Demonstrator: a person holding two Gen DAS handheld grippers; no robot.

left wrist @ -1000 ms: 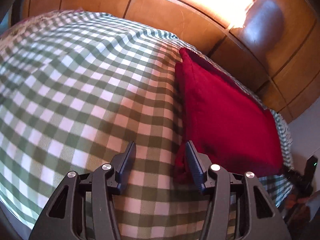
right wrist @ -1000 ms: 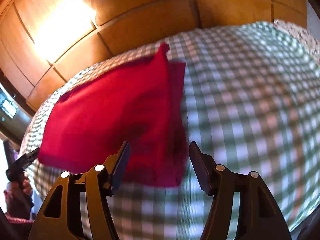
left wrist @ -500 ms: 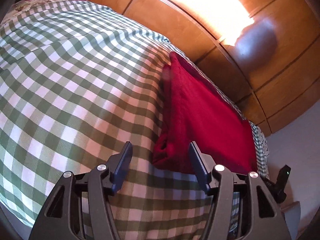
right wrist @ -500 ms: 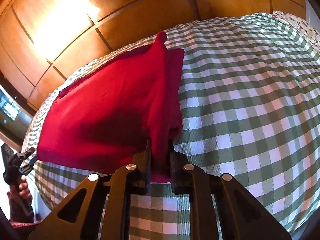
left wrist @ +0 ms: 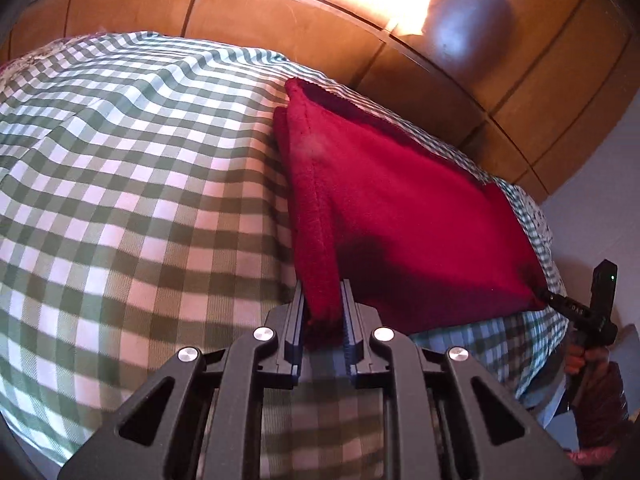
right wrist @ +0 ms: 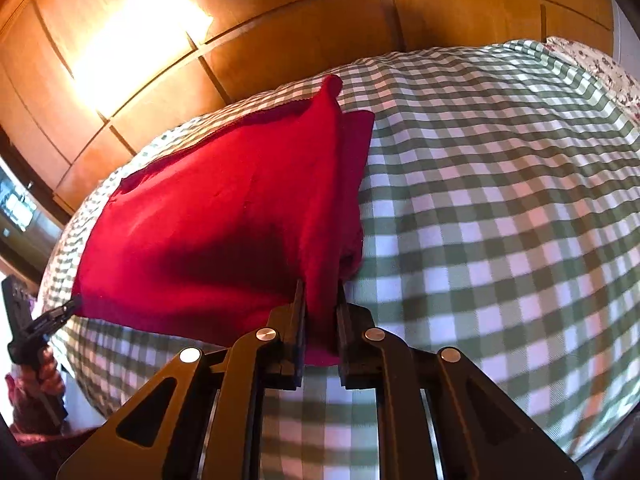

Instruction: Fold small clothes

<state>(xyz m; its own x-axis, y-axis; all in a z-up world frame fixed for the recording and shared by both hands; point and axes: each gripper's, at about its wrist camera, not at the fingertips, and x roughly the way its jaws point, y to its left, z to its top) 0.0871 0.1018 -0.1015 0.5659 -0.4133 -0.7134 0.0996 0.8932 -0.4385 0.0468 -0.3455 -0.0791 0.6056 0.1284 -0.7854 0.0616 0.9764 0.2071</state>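
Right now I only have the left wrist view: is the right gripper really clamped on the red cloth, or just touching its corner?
Observer: Clamped. In the right wrist view the right gripper has just been closing, and its jaws pinch the red cloth between them.
Operator: Does any cloth stick out behind those jaws?
Observer: Yes, a short red tail shows below them, over the checked sheet.
Operator: And my own side, seen from there?
Observer: The left gripper has just been closing too. It holds the cloth's other near corner, with the left hand wrapped around its handle.
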